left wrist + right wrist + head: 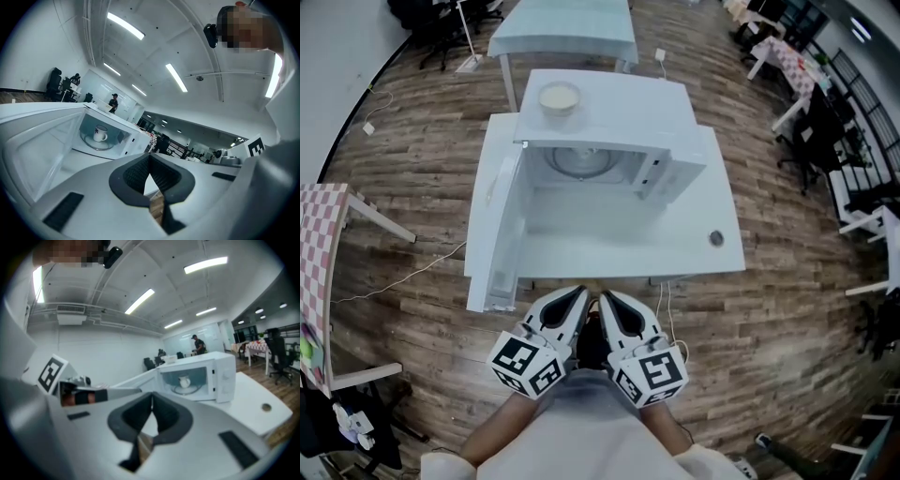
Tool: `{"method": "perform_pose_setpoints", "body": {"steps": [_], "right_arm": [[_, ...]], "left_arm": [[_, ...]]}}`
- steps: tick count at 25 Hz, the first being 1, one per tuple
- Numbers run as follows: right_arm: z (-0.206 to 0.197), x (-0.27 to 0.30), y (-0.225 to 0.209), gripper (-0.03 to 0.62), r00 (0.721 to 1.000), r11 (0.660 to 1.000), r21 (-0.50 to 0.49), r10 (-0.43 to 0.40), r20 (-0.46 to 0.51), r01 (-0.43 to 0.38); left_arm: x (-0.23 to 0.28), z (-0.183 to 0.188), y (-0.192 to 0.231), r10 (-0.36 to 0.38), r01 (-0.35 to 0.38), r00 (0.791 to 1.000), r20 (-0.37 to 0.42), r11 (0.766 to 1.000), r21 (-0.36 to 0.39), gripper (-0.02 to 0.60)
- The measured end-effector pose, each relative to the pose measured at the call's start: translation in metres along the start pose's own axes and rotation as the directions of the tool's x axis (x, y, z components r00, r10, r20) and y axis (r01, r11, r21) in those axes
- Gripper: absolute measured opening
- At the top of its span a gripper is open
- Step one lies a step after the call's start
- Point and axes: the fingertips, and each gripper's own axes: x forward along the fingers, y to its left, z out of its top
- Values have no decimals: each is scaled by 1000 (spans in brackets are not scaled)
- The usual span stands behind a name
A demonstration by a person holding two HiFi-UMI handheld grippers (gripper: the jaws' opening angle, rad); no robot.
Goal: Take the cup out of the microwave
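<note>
White ceramic cup [100,133] standing upright on the glass turntable [581,161] inside the white microwave oven [609,122]. The oven door [497,225] is swung fully open to the left. The oven rests on the white bench [694,244], with a shallow cream bowl [560,97] on its top. Left tool [577,292] and right tool [605,298] lie side by side off the bench's near edge, well apart from the cup. Both point towards the oven cavity, each with its jaws closed together on nothing.
</note>
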Motion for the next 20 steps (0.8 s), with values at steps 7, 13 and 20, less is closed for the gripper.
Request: {"method": "perform_pose_setpoints", "body": {"steps": [7,13,20], "right_arm": [[21,29,-32,23,1000,999,-13,31,-4,-31],[38,53,-56,21,998,998,-23,65,10,-65],[57,73,-80,23,992,992,-33,123,32,-122]], "left_arm": [[41,21,15,25,-25,1000,18,1000,-2,8],[70,35,28,45,-46,998,35,999,19,8],[102,51,33,83,-86,995,59,995,44,8]]}}
